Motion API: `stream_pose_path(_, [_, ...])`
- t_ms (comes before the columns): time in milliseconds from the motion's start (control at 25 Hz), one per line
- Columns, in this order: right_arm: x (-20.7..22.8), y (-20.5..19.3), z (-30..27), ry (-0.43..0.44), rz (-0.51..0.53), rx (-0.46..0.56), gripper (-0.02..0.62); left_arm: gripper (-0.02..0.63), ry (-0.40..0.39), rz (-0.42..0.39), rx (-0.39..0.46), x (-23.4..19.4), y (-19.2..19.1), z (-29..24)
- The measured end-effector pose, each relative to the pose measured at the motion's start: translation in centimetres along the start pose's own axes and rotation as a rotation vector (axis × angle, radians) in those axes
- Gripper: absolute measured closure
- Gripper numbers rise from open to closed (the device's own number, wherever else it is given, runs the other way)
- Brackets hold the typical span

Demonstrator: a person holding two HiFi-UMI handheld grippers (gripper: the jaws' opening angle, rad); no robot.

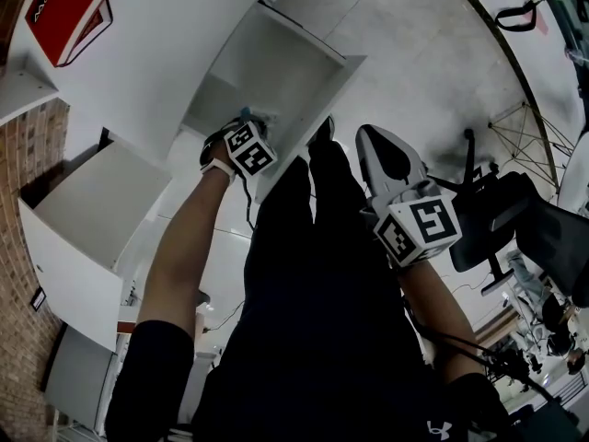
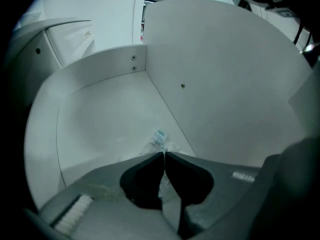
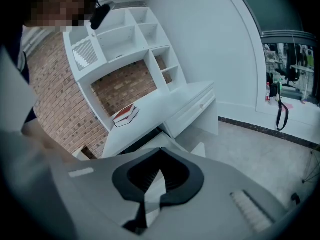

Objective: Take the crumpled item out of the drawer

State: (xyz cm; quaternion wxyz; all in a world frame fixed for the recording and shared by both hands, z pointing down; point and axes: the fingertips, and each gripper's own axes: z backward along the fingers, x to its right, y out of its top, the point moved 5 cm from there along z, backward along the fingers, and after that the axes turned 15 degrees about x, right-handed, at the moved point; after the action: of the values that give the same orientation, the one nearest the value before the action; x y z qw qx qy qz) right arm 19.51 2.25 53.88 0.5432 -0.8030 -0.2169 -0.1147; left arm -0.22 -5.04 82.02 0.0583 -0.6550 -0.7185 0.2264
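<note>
The white drawer stands pulled out from the desk, and my left gripper reaches down into it, its marker cube hiding the fingertips in the head view. In the left gripper view the crumpled item, clear wrinkled plastic with a blue-green end, lies on the drawer floor near the right wall. My left gripper is shut on it, and the plastic shows in the slit between the pads. My right gripper hangs outside the drawer, above the floor to its right. Its jaws meet with nothing between them.
A red book lies on the white desk top, under a white shelf unit against a brick wall. Another white open compartment juts out at the left. A black office chair stands on the floor at the right.
</note>
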Motion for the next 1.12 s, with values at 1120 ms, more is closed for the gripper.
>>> stream_pose_path(1120, [-5.5,0.3,-1.0,0.213,0.058,0.001,0.592,0.601,0.254,0.125,0.266,1.2,3.4,9.9])
